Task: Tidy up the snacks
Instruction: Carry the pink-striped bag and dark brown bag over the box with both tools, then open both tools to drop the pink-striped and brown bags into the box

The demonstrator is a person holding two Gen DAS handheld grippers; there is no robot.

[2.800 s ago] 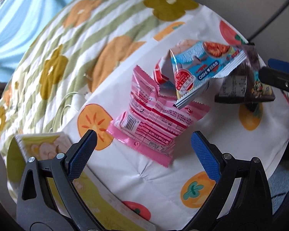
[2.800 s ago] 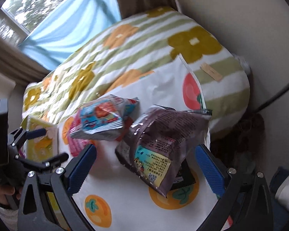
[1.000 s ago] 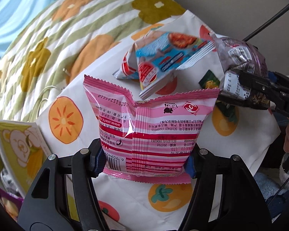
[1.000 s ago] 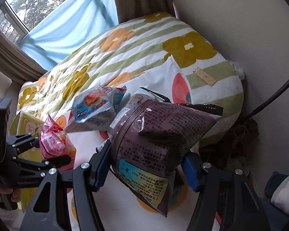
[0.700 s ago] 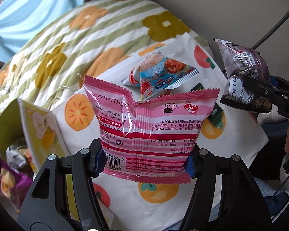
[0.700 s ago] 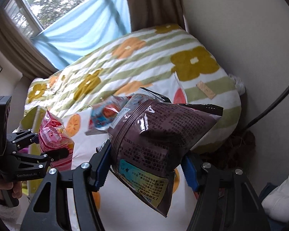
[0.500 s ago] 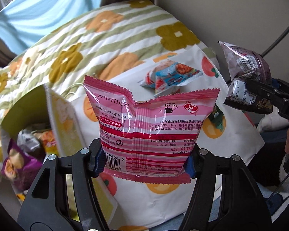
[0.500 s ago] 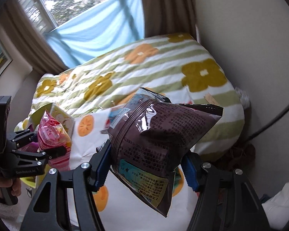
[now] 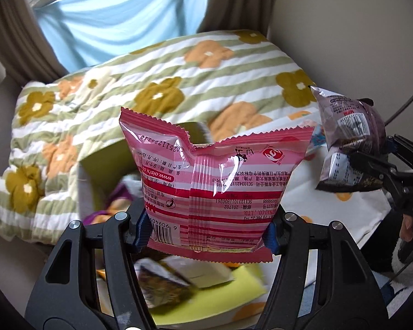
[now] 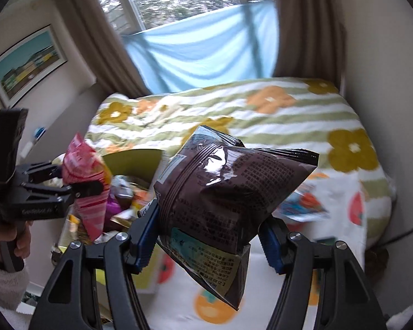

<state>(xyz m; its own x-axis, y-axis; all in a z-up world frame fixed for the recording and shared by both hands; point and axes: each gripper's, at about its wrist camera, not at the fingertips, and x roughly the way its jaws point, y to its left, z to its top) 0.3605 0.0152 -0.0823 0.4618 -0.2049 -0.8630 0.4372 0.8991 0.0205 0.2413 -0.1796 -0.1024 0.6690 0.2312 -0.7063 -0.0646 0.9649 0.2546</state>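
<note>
Held aloft over open yellow-green cardboard box (image 9: 102, 159) of snacks: pink striped foil snack packet (image 9: 214, 187), pinched by left gripper (image 9: 206, 236); dark brown foil packet (image 10: 223, 192), pinched by right gripper (image 10: 209, 244); risk: slick foil slipping, landing on bed.

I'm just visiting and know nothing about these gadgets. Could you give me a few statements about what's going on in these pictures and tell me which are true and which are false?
1. The left gripper has its jaws shut on a pink snack bag. True.
2. The right gripper is empty. False: it holds a dark brown snack bag.
3. A blue snack packet lies on the fruit-print cloth. True.
4. The yellow-green box holds no snacks. False: several packets lie inside.
5. The bed has a plain grey quilt. False: the quilt is green-striped with flowers.
</note>
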